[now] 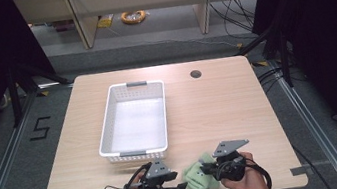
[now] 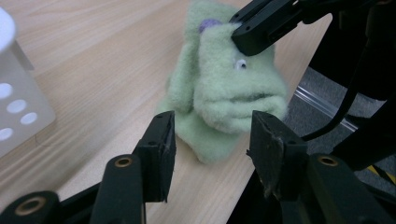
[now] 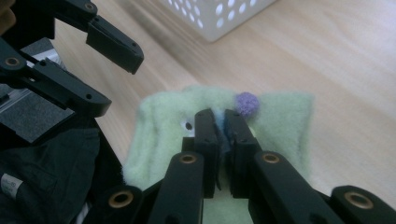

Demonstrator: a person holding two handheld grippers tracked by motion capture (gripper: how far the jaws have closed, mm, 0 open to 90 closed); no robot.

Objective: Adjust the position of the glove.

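Observation:
A pale green plush toy point(image 1: 200, 174) with a purple pom-pom and a small eye lies at the table's front edge, between my two grippers. My right gripper point(image 3: 222, 123) is shut on a fold of the toy point(image 3: 280, 121) at its head, beside the pom-pom. In the left gripper view the right gripper's point(image 2: 254, 35) jaw tips sit on top of the toy point(image 2: 229, 93). My left gripper point(image 2: 210, 140) is open, its jaws standing either side of the toy's lower end without pressing on it. In the high view the left gripper point(image 1: 183, 187) points right at the toy, and the right gripper point(image 1: 207, 169) points left.
A white perforated basket point(image 1: 105, 121) stands empty on the left middle of the wooden table, just beyond the left gripper; its wall shows close by point(image 2: 18, 107) and its corner point(image 3: 219, 18). A cable hole point(image 1: 196, 74) sits at the back. The toy overhangs the front edge.

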